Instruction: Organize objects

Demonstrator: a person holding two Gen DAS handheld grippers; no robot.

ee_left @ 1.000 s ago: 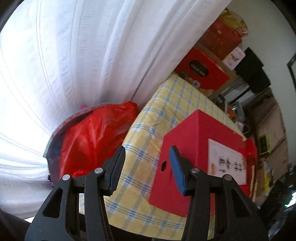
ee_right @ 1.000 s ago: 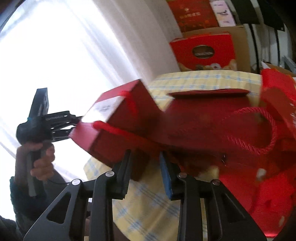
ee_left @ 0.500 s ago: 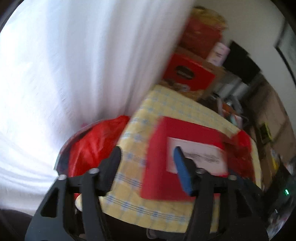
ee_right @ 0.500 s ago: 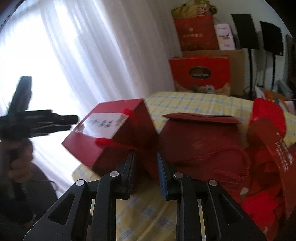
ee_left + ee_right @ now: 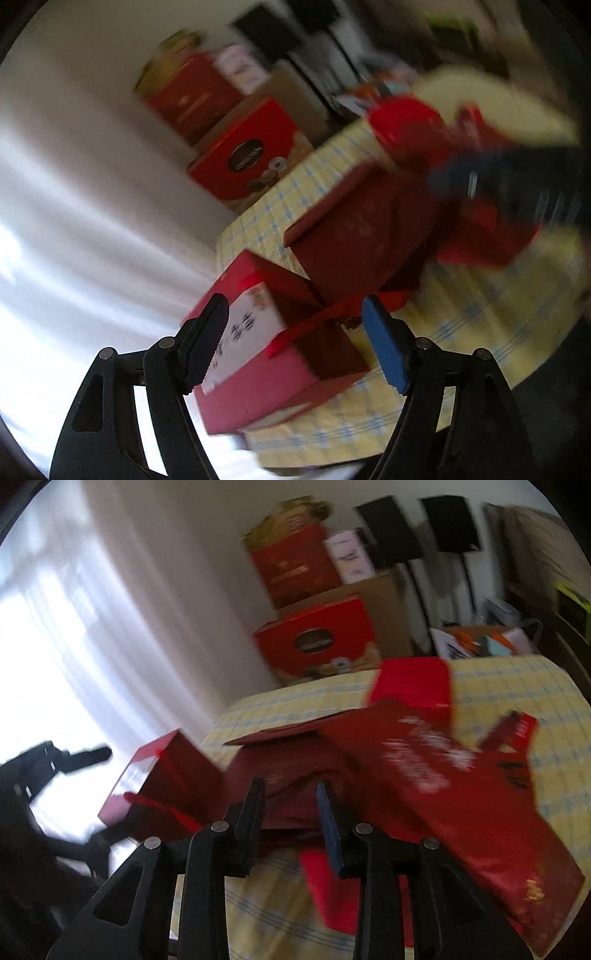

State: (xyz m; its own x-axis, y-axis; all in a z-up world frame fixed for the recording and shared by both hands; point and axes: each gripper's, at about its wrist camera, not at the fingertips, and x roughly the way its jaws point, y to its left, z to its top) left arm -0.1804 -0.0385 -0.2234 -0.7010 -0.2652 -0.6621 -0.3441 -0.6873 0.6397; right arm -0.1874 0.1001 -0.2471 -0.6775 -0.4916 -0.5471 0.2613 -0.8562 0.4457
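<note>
We see the left gripper (image 5: 295, 332) has swung round; its jaws are opening, empty, the red box (image 5: 258, 350) at table edge (image 5: 480, 332), six o'clock. Right gripper (image 5: 290, 812) opening, pinching nothing visible. Regrasp likely next.

Curtain: there's the sheer white curtain (image 5: 66, 635), glowing bright, filling nine o'clock.
Tablecloth: yellow tablecloth (image 5: 517, 686) with blue checks, spread across the table.
Biscuit box: red biscuit box (image 5: 317, 642) with a dark oval badge, standing at twelve o'clock just past the table's far edge.
Cardboard box: brown cardboard box (image 5: 384, 602) right behind it.
Top of stack: a red carton (image 5: 295, 568) and a small white box (image 5: 349, 555) sit on the cardboard.
Music stands: two black music stands (image 5: 450, 524) against the wall, at one o'clock.
</note>
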